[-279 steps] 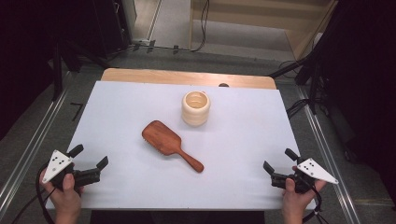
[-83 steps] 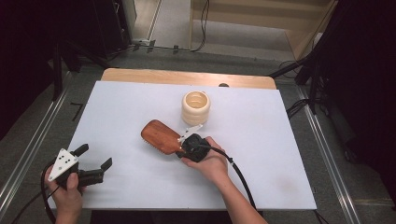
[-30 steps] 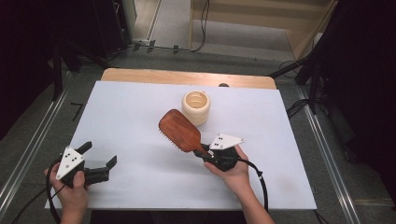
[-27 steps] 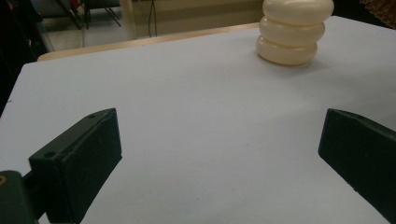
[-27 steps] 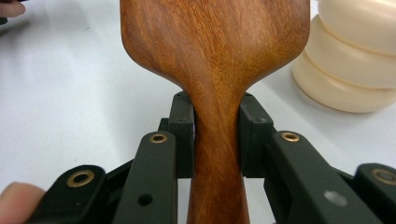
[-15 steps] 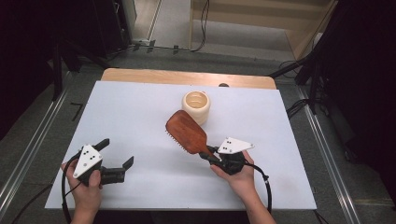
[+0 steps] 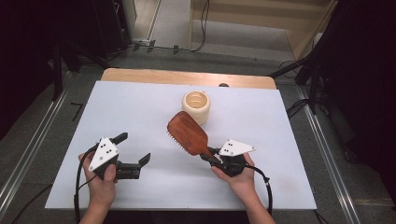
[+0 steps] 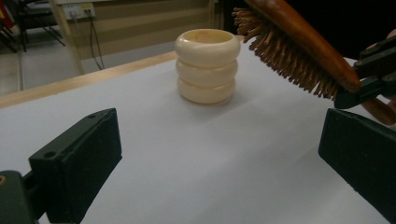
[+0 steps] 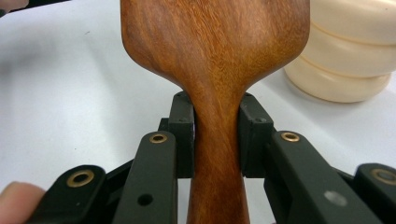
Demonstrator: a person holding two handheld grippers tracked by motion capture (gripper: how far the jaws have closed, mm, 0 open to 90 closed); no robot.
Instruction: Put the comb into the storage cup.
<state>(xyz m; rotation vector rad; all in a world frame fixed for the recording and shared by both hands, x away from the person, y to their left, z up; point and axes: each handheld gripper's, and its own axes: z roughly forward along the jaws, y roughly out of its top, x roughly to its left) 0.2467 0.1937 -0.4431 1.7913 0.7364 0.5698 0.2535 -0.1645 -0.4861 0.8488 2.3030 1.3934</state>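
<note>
The right gripper (image 7: 211, 156) pinches the wooden hairbrush (image 7: 187, 133) by its handle neck, lifted just beside the cream ribbed cup (image 7: 196, 106); the left gripper (image 7: 135, 149), jaws spread, seems set for a handover, needing alignment.

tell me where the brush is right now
In the high view the brush is mid-table, clamped by its handle in the right gripper, just in front of the cream cup.

Bare white table (image 7: 140, 107) left of the cream holder (image 7: 196, 106); raised hairbrush (image 7: 187, 133) blocks its front.
</note>
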